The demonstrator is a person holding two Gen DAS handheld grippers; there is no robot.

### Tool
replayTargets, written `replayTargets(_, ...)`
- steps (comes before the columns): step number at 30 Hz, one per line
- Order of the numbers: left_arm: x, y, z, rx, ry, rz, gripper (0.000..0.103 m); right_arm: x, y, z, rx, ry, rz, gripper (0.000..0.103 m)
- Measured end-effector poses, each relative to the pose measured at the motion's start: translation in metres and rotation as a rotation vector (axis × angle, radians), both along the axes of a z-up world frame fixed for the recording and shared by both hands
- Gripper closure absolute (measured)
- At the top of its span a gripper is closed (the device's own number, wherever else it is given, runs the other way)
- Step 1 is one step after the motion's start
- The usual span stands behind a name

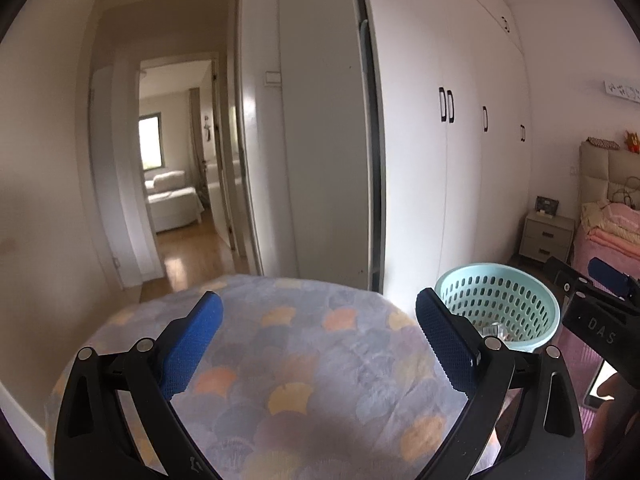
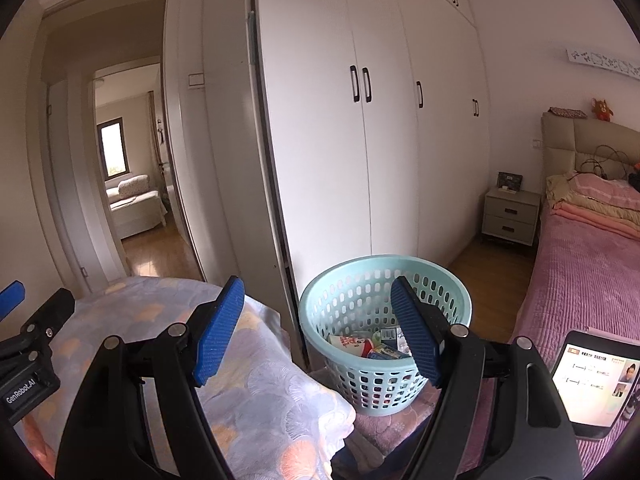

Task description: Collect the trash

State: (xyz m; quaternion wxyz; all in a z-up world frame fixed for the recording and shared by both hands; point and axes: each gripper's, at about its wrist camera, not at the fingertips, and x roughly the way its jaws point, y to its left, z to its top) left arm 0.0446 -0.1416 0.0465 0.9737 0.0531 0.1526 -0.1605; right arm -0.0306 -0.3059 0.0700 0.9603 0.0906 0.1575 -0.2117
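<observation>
Both claws gape wide and hold nothing. The left claw [image 1: 320, 344] hovers over a soft scallop-patterned cloth [image 1: 304, 360], with the perforated mint plastic basket [image 1: 500, 304] beyond its right finger. Only the right claw [image 2: 316, 328] view shows wrappers [image 2: 370, 346] inside the basket [image 2: 384, 320], ahead between its fingers, and a lit tablet [image 2: 592, 384] at right.

"GenRobot.AI" is printed on the left claw [image 2: 24, 360]; "DAS" is read on the right claw [image 1: 600, 330].
</observation>
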Motion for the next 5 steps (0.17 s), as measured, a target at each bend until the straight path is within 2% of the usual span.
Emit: replayTargets(5,0.001,0.021,-0.003,-0.039,0.009,0.027,0.009,0.006,0.008,0.003,-0.011,0.002,0.01,0.031)
